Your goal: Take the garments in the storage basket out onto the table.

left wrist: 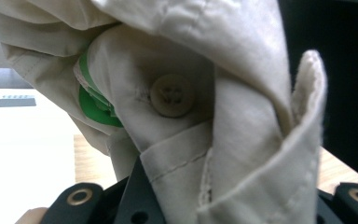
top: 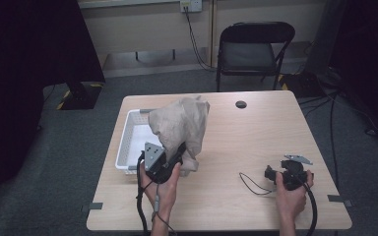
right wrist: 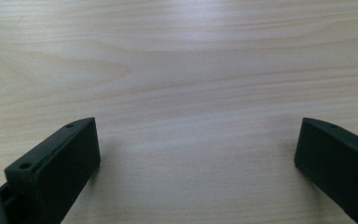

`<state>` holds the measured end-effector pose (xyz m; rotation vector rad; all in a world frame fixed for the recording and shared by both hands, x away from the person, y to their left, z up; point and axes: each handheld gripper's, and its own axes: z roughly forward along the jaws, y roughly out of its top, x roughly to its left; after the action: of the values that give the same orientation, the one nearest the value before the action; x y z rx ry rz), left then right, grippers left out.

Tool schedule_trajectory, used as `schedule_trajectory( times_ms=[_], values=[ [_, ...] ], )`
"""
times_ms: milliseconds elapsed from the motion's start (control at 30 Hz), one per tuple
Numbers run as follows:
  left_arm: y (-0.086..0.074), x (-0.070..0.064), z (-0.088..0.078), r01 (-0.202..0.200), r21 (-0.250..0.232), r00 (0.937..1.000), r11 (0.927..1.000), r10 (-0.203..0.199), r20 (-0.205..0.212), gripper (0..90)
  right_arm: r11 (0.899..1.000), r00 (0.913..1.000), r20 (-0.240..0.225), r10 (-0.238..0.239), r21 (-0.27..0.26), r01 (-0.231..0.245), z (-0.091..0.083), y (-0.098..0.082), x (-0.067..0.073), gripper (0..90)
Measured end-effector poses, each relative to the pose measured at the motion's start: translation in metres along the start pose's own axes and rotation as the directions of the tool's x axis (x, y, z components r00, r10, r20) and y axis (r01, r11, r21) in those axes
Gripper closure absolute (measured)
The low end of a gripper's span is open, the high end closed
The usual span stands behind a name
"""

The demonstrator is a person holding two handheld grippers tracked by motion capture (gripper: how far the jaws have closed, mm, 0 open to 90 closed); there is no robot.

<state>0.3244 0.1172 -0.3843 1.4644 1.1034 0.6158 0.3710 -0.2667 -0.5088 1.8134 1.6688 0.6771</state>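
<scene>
Left gripper (top: 177, 155): jaws clamped on the shirt (top: 182, 125), lifted above the basket (top: 128, 142), likely to pull it out
Right gripper (top: 293, 172): jaws wide, idle over the table (top: 256, 142)

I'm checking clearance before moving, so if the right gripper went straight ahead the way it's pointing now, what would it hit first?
Probably the bare wooden table. The right gripper has its jaws wide apart with nothing between them, and its own view shows tabletop ahead. How steeply it tilts down is unclear.
</scene>
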Motion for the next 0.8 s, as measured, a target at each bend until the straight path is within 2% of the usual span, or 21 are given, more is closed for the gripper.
schedule_trajectory(
  times_ms=[400,600,800],
  values=[
    [-0.007,-0.016,0.009,-0.007,0.03,0.9997,0.9995,0.007,0.023,75.8,1.0,1.0,0.0,0.0,-0.001,0.0,0.0,0.0,0.0,0.0],
    [-0.012,-0.026,0.016,-0.018,0.048,0.9989,0.9987,0.016,0.045,75.6,1.0,1.0,0.0,0.003,-0.001,-0.003,0.0,0.0,0.0,0.0],
    [-0.011,-0.033,0.022,-0.038,0.059,0.9975,0.9976,0.035,0.062,75.6,1.0,1.0,0.0,0.001,-0.001,-0.001,0.0,0.0,0.0,0.0]
  ],
)
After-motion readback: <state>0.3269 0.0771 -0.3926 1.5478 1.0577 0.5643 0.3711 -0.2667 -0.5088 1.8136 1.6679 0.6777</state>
